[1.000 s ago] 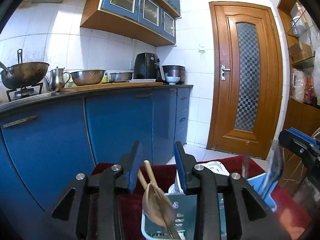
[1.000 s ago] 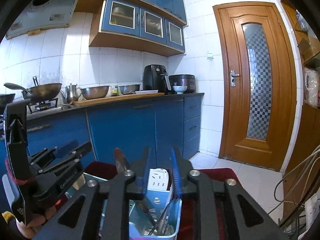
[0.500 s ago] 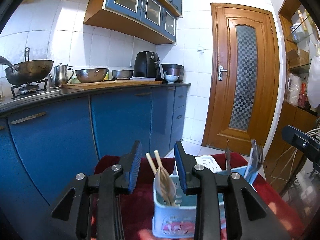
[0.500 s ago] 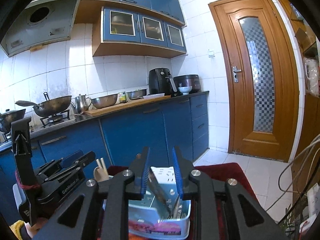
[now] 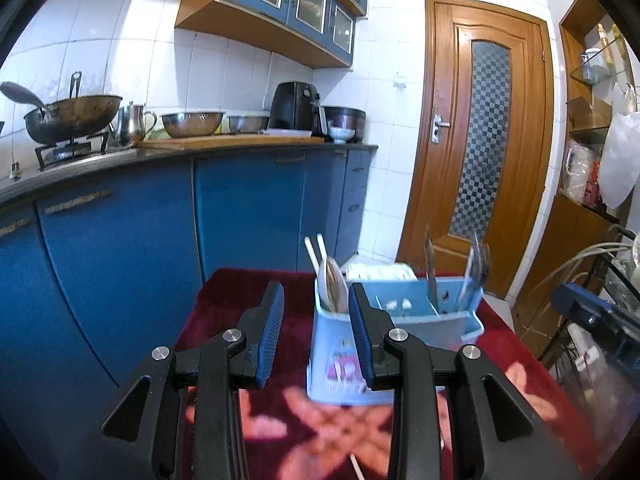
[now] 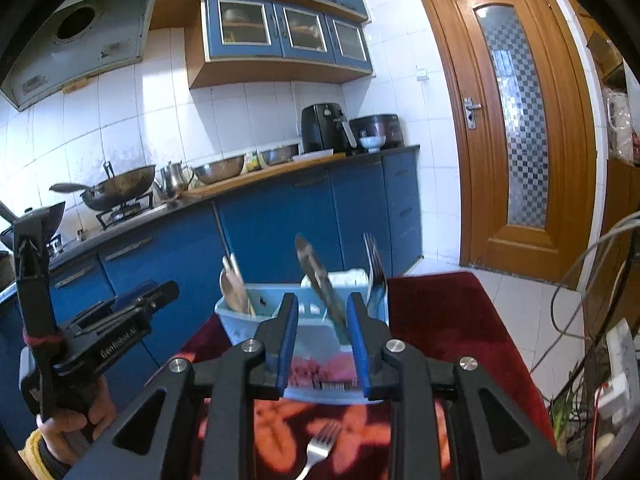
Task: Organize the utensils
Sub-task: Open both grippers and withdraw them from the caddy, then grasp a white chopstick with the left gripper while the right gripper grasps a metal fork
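On the red flowered cloth [image 5: 224,312], in front of the blue kitchen cabinets [image 5: 248,208]:

Caddy: a light-blue plastic utensil caddy [image 5: 332,364] stands upright on the cloth, divided into compartments.
Caddy, left end: wooden spoons [image 5: 335,286] and chopsticks [image 5: 316,250] stand upright in the end compartment.
Caddy, right end: metal cutlery [image 5: 476,268] leans in the far compartments; blurred, so I cannot sort pieces in the left wrist view. In the right wrist view a dark-bladed piece [image 6: 316,272] and fork tines [image 6: 374,256] stick up.
Loose fork: one metal fork [image 6: 318,454] lies on the cloth, near side of the caddy, tines toward it.
Left gripper [image 5: 316,328]: jaws parted, nothing between the blue pads; empty, apart from the caddy.
Right gripper [image 6: 322,336]: jaws easing apart, nothing clamped between them; the caddy sits beyond the fingertips.
Hand: a hand [image 6: 76,420] in a yellow cuff holds the left gripper's grip, seen at the left of the right wrist view.
Change, caddy: a second ago it sat right under both grippers, looked into from above; now it stands farther off and its front face shows.
Change, views: both cameras have drawn back; more cloth is visible.
Change, fork: the loose fork was not in view earlier.
Background: wok [image 5: 72,116] on the stove, steel bowls [image 5: 192,124], air fryer [image 5: 296,106], wooden door [image 5: 480,140].
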Motion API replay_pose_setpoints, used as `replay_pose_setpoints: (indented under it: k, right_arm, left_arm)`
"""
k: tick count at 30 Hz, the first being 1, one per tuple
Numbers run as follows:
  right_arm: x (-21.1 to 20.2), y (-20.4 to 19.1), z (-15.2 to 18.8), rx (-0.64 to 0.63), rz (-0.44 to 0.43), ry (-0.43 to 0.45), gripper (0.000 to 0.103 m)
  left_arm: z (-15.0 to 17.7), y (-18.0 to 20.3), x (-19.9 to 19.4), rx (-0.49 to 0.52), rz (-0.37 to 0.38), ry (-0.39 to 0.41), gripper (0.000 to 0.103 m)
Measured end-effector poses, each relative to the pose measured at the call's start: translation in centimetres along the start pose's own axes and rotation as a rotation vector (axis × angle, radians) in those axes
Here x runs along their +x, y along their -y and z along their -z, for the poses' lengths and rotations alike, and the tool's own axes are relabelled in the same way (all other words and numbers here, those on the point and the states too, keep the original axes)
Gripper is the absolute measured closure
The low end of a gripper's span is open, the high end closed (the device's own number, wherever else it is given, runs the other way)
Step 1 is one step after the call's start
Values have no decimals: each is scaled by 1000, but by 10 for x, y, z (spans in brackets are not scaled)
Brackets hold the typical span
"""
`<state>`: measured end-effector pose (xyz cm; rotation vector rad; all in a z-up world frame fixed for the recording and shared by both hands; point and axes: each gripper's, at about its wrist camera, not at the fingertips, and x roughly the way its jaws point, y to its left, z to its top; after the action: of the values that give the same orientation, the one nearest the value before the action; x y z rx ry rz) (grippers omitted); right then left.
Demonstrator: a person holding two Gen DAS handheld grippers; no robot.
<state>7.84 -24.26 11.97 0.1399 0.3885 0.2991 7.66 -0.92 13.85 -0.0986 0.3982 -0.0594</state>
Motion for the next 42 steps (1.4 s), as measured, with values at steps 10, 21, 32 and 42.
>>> replay_pose_setpoints:
  k: [10, 21, 32, 42]
  right_arm:
    - [-11, -1, 38, 7, -10, -109, 75]
    - [-10, 11, 74, 36, 9, -207, 70]
    - [-5, 29, 111, 99, 56, -277, 68]
    - [-7, 47, 124, 140, 63, -287, 63]
  left_arm:
    - [39, 3, -11, 9, 23, -167, 69]
    - [76, 10, 0, 35, 55, -334, 69]
    - [109, 28, 25, 77, 62, -484, 69]
    - [127, 36, 47, 87, 83, -589, 69]
